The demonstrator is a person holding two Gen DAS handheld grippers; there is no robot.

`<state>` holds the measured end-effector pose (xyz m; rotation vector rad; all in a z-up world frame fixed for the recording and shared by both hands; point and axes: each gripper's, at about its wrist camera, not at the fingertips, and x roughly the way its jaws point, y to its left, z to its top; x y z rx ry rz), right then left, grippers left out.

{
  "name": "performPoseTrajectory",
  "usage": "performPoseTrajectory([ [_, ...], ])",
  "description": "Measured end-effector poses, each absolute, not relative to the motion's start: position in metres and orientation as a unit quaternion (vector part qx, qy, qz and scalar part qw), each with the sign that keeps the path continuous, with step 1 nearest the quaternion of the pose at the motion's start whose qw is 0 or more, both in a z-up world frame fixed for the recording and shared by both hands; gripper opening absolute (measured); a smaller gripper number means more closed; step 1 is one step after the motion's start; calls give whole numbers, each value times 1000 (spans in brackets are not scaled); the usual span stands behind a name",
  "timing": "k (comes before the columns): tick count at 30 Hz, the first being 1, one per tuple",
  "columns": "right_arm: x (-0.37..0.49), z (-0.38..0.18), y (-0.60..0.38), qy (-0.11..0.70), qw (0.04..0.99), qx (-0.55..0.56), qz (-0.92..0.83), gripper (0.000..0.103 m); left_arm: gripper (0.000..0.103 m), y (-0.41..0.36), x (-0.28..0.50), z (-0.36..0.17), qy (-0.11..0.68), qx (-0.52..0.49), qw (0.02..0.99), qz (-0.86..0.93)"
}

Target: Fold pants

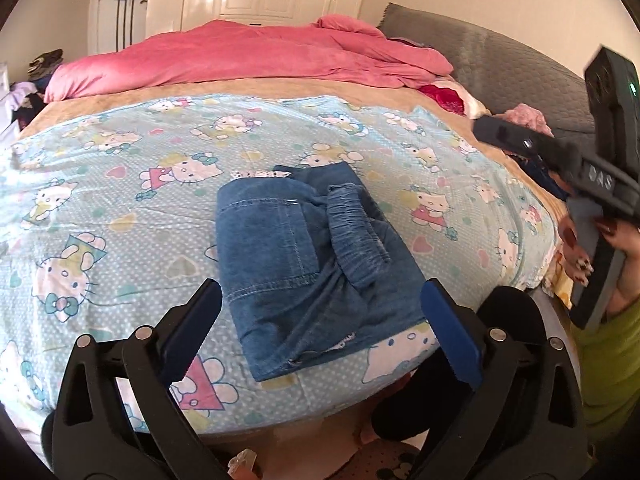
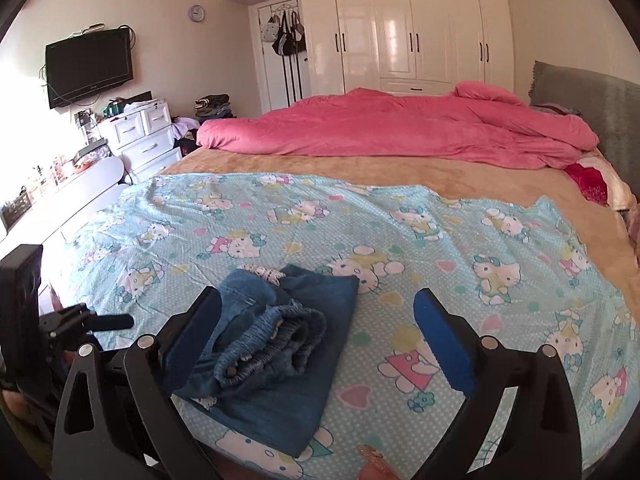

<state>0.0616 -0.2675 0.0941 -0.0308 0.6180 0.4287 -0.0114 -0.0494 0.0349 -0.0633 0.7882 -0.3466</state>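
Both claws stand wide and empty: the left gripper frames the near end of the pants, and the right gripper has them ahead near its left finger. The denim lies as a compact bundle on the cartoon sheet, waistband rolled on top, so the folding looks nearly finished, perhaps lacking only a final tidy. Well beyond sits a pink duvet.

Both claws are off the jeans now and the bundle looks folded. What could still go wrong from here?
1. The waistband sits as a loose roll on top of the folded jeans; a bump could undo it.
2. The bundle lies near the front edge of the cartoon sheet, so a nudge might push it off the bed.
3. The open left claw hangs just above the denim and may snag it.
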Motion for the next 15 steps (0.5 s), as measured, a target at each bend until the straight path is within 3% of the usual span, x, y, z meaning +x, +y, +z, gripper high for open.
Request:
performPoseTrajectory([
  [15,70,48,-275,354,914,-2,196,96,93,-27,16,16,405,-46,904,-127],
])
